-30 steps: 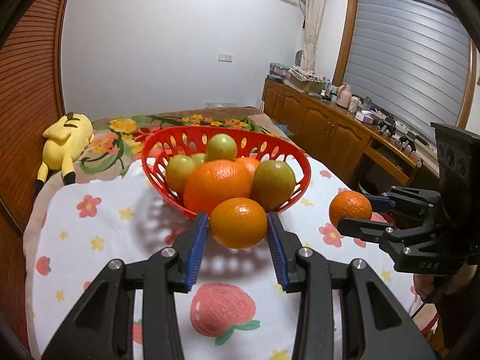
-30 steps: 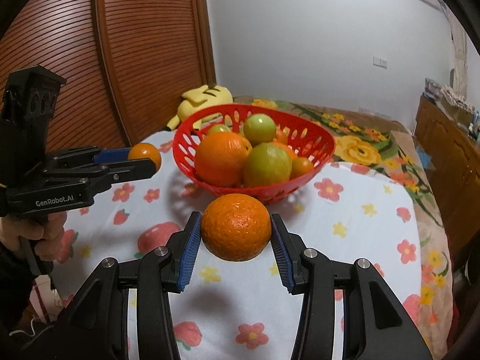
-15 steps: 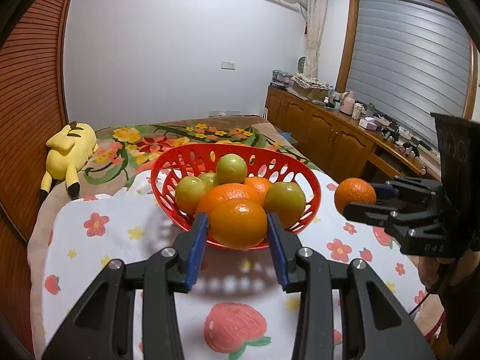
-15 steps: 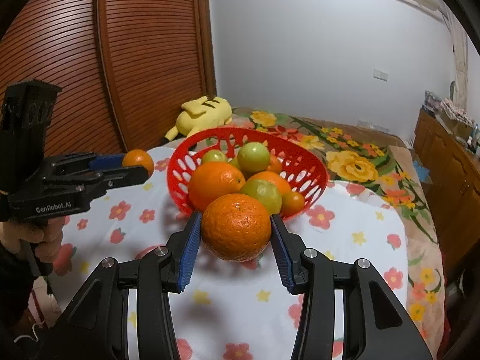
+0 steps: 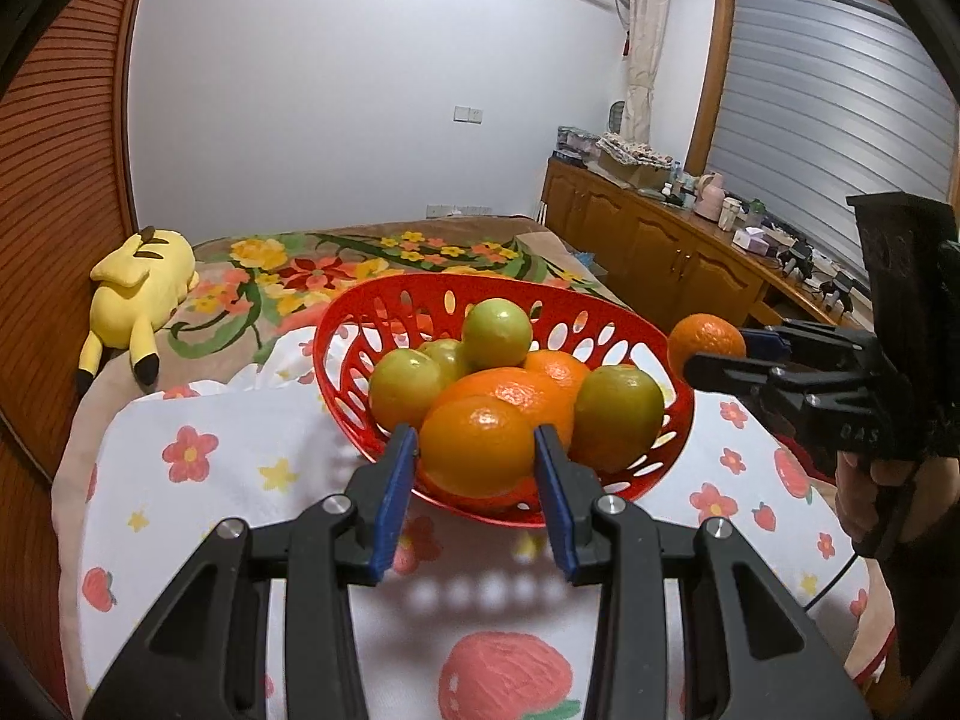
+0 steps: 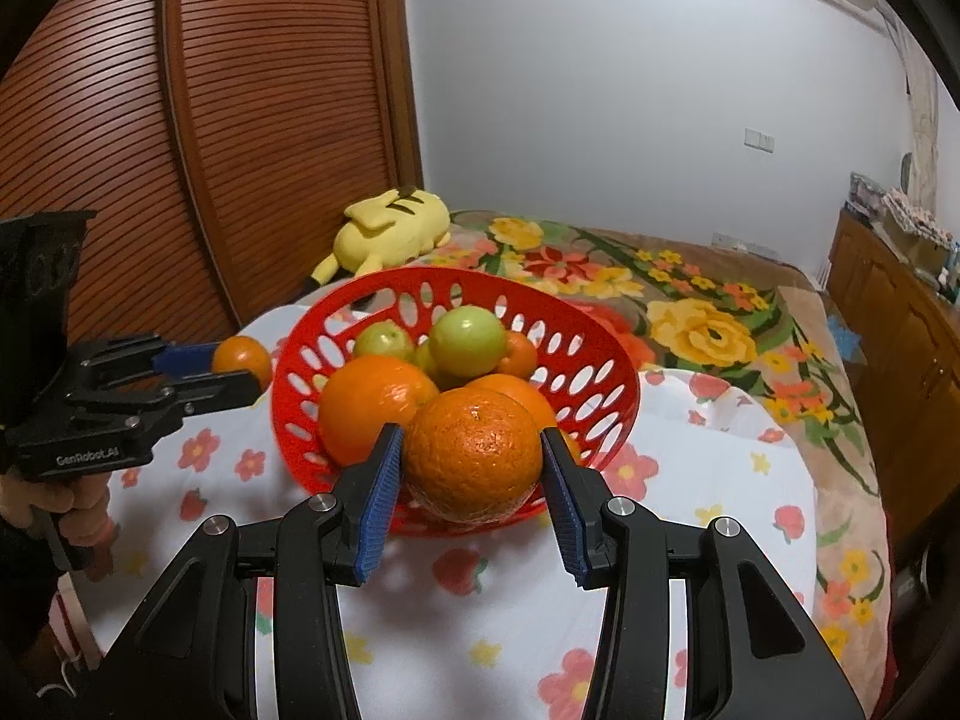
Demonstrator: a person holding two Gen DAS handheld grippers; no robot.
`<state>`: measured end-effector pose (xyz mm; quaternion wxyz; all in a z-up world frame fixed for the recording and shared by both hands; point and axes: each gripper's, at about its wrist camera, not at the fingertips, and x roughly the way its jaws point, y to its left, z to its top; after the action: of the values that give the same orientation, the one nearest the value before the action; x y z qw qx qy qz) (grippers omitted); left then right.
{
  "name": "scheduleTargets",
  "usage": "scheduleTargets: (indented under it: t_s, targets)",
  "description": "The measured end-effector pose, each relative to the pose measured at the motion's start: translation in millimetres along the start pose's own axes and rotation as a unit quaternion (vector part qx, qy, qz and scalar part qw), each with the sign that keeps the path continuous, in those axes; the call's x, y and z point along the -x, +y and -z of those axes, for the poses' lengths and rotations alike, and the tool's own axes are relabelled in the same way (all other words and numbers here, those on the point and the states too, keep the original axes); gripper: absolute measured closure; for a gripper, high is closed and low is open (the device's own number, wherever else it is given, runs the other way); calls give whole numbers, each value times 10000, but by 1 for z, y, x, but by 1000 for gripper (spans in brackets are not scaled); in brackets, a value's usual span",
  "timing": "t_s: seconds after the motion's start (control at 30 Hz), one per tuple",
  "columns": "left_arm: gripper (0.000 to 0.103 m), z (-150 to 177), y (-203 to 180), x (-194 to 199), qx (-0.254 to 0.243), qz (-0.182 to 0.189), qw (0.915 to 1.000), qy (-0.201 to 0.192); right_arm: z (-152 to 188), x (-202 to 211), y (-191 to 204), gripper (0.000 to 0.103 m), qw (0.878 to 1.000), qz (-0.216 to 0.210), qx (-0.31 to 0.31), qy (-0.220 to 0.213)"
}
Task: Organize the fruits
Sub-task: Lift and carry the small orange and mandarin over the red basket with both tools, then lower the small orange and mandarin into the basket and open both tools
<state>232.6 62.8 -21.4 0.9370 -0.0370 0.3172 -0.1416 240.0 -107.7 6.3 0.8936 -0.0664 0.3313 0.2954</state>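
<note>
Both tongs were carrying fruit toward the red basket, which stood on a bed covered with a flower-and-strawberry printed cloth and already held a heap of green and orange fruit. The left tongs were clenched on a smooth orange, held over the basket's near rim. The right tongs gripped a larger, pebbled orange in the same way, also at the near rim from its own side. Judging by this, the step in hand was the delivery of two oranges into the basket, with the task near its end, since no loose fruit showed on the cloth. The next move called for bringing each orange over a low spot in the pile and easing the tongs apart gently, one at a time, as the heap sat high and a dropped orange might roll out.
</note>
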Motion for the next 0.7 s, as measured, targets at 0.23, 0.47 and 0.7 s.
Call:
scheduleTargets:
  t_s: [0.23,0.47,0.7]
  targets:
    - [65,-4,4,-13,6,-13,10000,64,-10,-22,-17,57,9999,33,-61,94]
    - [65,-9,5,-21,-11,16,10000,89,-15,-42,-24,57,9997,61,-64,235]
    - [65,-18,6,-29,-33,4,9999,97,-24,-63,-31,57,9993,72,-27,368]
